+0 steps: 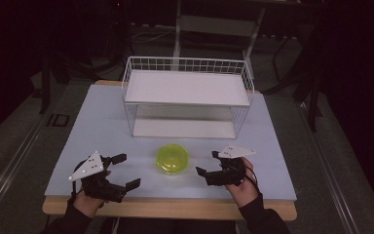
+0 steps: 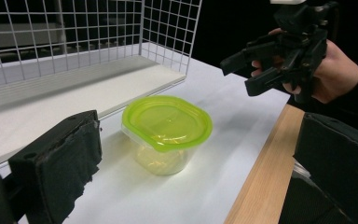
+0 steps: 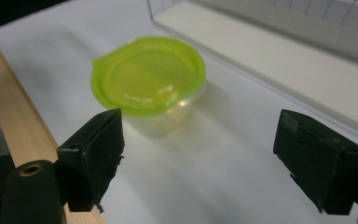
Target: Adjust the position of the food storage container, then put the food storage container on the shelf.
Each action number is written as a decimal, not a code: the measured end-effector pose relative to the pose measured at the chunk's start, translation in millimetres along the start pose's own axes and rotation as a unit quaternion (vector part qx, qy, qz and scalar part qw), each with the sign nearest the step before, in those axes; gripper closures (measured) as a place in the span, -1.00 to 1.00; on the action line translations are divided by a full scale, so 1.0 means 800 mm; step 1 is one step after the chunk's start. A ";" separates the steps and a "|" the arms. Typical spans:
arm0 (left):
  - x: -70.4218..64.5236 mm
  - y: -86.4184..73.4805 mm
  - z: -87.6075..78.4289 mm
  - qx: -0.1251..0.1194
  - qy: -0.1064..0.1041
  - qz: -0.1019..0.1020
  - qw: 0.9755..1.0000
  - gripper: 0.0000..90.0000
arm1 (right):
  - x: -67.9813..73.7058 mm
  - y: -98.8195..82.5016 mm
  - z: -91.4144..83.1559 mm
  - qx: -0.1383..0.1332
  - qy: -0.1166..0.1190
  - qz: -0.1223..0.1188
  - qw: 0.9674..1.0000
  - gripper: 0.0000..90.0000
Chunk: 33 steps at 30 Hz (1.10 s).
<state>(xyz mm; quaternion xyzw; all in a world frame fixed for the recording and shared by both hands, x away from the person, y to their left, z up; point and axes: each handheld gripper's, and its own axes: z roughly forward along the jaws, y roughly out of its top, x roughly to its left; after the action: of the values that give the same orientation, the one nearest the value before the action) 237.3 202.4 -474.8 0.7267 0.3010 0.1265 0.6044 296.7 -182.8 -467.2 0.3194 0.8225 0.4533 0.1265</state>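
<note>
A clear tub with a yellow-green lid [image 1: 172,158] stands upright on the white table top, in front of the wire rack. My left gripper [image 1: 129,170] is to its left near the front edge, open, with nothing between its jaws. My right gripper [image 1: 206,163] is to the tub's right, also open and holding nothing. In the left gripper view the tub [image 2: 167,123] sits just ahead of the left gripper [image 2: 198,140], and the right gripper [image 2: 237,77] hovers beyond it in a hand. In the right gripper view the tub [image 3: 149,81] lies ahead of the right gripper [image 3: 198,130], apart from both pads.
A white wire rack [image 1: 187,95] with an upper shelf and a lower shelf stands at the back of the table. The table's wooden front edge [image 1: 170,207] runs just below both hands. Dark floor and furniture legs surround the table.
</note>
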 end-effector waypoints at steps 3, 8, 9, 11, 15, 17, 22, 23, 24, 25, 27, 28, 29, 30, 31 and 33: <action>0.002 0.003 0.005 0.006 -0.003 -0.007 1.000 -0.97 | 0.002 0.004 -0.002 -0.003 0.003 -0.010 1.000 -0.64; 0.006 0.019 0.018 0.049 -0.038 -0.022 0.998 -0.97 | 0.012 0.014 -0.008 -0.010 -0.011 -0.051 0.999 -0.68; 0.006 0.019 0.018 0.049 -0.038 -0.022 0.998 -0.97 | 0.014 0.016 -0.009 -0.010 -0.020 -0.057 0.998 -0.68; 0.007 0.022 0.020 0.055 -0.042 -0.025 0.997 -0.97 | 0.014 0.016 -0.009 -0.010 -0.020 -0.057 0.998 -0.68; 0.016 0.034 0.035 0.080 -0.052 -0.028 0.995 -0.97 | 0.021 0.026 -0.014 -0.004 -0.033 -0.054 0.998 -0.70; 0.018 0.037 0.038 0.081 -0.051 -0.034 0.995 -0.97 | 0.022 0.027 -0.014 -0.004 -0.036 -0.056 0.998 -0.70; 0.025 0.043 0.051 0.099 -0.026 -0.045 0.994 -0.97 | 0.020 0.037 -0.011 -0.007 -0.042 -0.039 0.998 -0.69; 0.028 0.044 0.058 0.106 -0.020 -0.054 0.993 -0.96 | 0.017 0.041 -0.007 0.000 -0.043 -0.022 0.999 -0.69; 0.028 0.044 0.058 0.106 -0.020 -0.054 0.993 -0.97 | 0.016 0.043 -0.006 0.001 -0.046 -0.019 0.999 -0.69; 0.029 0.046 0.064 0.111 -0.013 -0.071 0.991 -0.96 | 0.016 0.044 -0.004 0.002 -0.044 -0.015 0.999 -0.70; 0.029 0.047 0.073 0.130 0.011 -0.088 0.988 -0.90 | 0.015 0.048 0.000 0.000 -0.038 -0.002 0.999 -0.74; 0.031 0.047 0.078 0.139 0.012 -0.099 0.985 -0.90 | 0.015 0.050 0.001 -0.001 -0.032 0.001 0.999 -0.74; 0.033 0.046 0.082 0.148 0.020 -0.112 0.982 -0.88 | 0.014 0.051 0.004 -0.002 -0.027 0.006 1.000 -0.74; 0.035 0.045 0.086 0.152 0.027 -0.125 0.980 -0.83 | 0.013 0.052 0.006 -0.003 -0.022 0.017 1.000 -0.74; 0.038 0.044 0.088 0.150 0.021 -0.143 0.978 -0.74 | 0.010 0.053 0.009 -0.002 -0.016 0.026 1.000 -0.74; 0.042 0.040 0.094 0.162 0.029 -0.167 0.972 -0.64 | 0.004 0.052 0.017 0.003 -0.001 0.056 0.998 -0.74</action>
<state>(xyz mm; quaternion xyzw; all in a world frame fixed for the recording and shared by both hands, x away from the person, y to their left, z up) 314.6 159.0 -468.1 0.7501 0.4523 -0.0057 0.4824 317.9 -155.7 -439.9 0.3653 0.8046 0.4572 0.1007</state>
